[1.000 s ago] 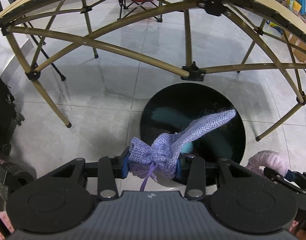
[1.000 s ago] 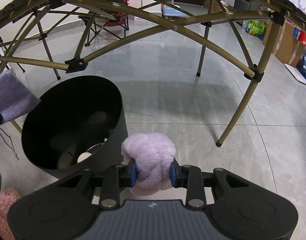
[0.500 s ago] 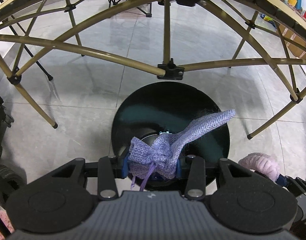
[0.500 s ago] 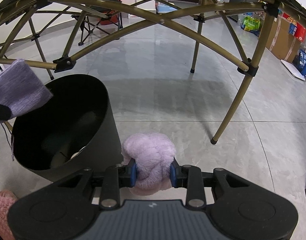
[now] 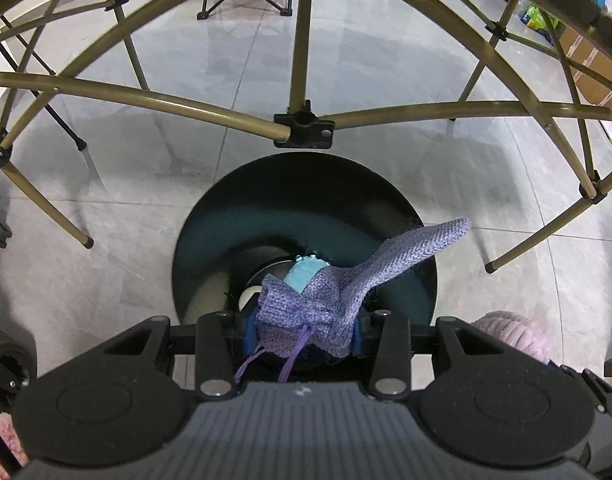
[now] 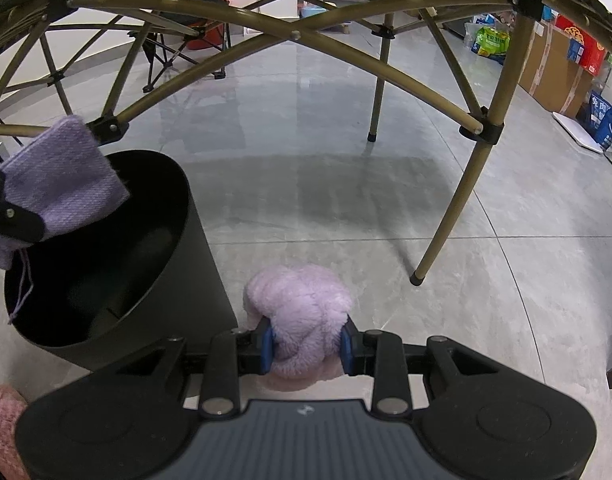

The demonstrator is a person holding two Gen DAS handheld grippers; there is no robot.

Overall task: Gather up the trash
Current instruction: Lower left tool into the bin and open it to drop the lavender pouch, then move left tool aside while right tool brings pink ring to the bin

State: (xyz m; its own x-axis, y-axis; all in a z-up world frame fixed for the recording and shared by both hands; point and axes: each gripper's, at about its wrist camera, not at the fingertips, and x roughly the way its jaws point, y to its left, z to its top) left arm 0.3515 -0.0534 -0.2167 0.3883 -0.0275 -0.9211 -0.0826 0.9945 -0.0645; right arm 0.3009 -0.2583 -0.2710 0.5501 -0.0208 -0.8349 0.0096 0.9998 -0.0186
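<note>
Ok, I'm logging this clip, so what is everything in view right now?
Bin: one, black, on the floor under the table frame.
Woven pouch: one, purple, held over the bin's mouth.
Fluffy bundle: one, lilac, held beside the bin, outside it.
Table frame: one, brass-coloured tubes, overhead.
Folding chair: one, dark, far back.
Boxes and bags: several, mixed colours, along the right.
Left claw: shut on the pouch.
Right claw: shut on the bundle.

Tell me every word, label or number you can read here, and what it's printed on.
No text here reads clearly.
Blue bag by the wall: large white characters, too blurred to read.
Green bag: print too small to read.
Red box: markings too small to read.
Casing of the left gripper and of the right gripper: a small pale emblem, no letters.
</note>
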